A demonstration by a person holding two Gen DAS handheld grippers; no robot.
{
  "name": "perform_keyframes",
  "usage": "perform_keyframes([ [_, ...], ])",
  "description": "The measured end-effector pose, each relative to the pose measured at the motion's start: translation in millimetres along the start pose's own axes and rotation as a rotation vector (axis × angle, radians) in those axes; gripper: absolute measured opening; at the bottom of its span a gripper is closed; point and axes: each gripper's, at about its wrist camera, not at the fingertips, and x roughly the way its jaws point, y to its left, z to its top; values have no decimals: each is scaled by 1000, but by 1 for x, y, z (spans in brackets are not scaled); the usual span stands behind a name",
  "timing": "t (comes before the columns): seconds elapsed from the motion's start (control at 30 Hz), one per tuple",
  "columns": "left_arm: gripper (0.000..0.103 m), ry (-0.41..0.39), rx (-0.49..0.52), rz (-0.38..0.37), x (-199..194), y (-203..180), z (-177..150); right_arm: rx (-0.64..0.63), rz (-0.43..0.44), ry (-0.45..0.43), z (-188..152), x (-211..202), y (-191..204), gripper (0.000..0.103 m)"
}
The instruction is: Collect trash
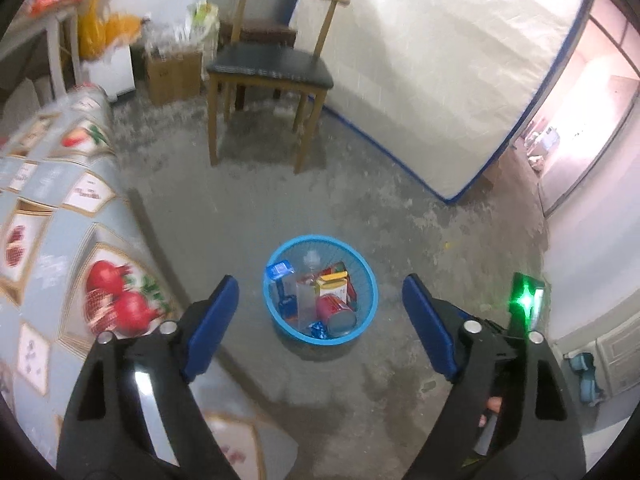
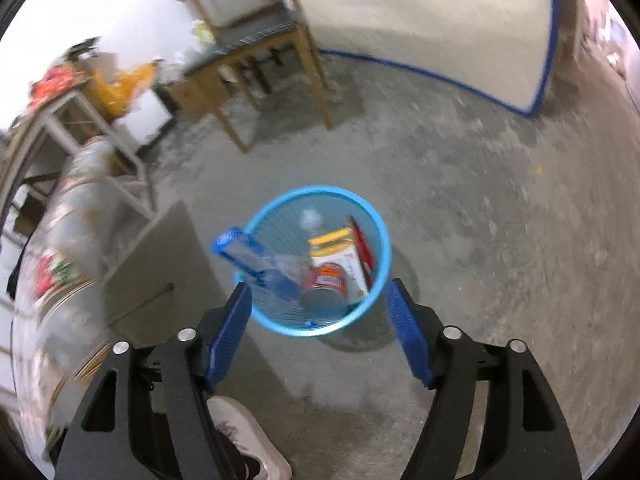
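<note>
A blue mesh basket (image 1: 372, 280) stands on the concrete floor, seen from above in both wrist views. It holds a red can (image 1: 336, 312), a yellow and white carton (image 1: 334, 284), a clear plastic bottle (image 1: 306, 296) and a blue box (image 1: 280, 270). My left gripper (image 1: 320, 280) is open above the basket's near side, with nothing between its blue pads. My right gripper (image 2: 318, 286) is open over the basket (image 2: 382, 232), also holding nothing. In the right wrist view the blurred blue box (image 2: 244, 252) lies across the basket's left rim, beside the red can (image 2: 326, 284).
A table with a fruit-patterned cloth (image 1: 60, 240) fills the left. A wooden chair (image 1: 272, 68) and a cardboard box (image 1: 172, 76) stand behind the basket, and a mattress (image 1: 440, 60) leans on the wall. A person's shoe (image 2: 248, 440) is below my right gripper. A green-lit device (image 1: 524, 300) shows at right.
</note>
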Motion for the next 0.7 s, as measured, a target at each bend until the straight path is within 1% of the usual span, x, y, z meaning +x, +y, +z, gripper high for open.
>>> perform_keyframes([
  [0.03, 84, -24, 5, 7, -13, 0, -7, -23, 6, -22, -3, -12, 8, 76],
  [0.1, 86, -61, 3, 21, -35, 1, -21, -97, 27, -75, -13, -42, 30, 83],
  [0.13, 90, -76, -1, 33, -45, 1, -29, -124, 37, -94, -18, -54, 38, 85],
  [0.2, 92, -105, -19, 67, -68, 3, -48, -185, 61, -141, -30, -81, 59, 93],
  [0.27, 93, -133, -38, 110, -86, 3, -67, -232, 79, -176, -43, -103, 76, 96],
  [0.33, 94, -154, -62, 163, -100, 5, -84, -265, 95, -202, -56, -122, 90, 96],
  [0.37, 94, -163, -78, 206, -108, 7, -96, -283, 106, -211, -63, -131, 98, 96],
  [0.43, 94, -172, -94, 262, -117, 8, -110, -293, 111, -219, -74, -143, 108, 96],
  [0.5, 94, -189, -90, 318, -127, 8, -126, -308, 78, -225, -86, -154, 118, 96],
  [0.53, 94, -192, -79, 360, -131, 8, -134, -322, 38, -232, -93, -157, 124, 97],
  [0.6, 94, -199, -74, 408, -139, 7, -144, -386, -68, -254, -105, -160, 137, 96],
  [0.7, 94, -194, -70, 477, -145, 8, -155, -455, -100, -281, -119, -167, 148, 97],
])
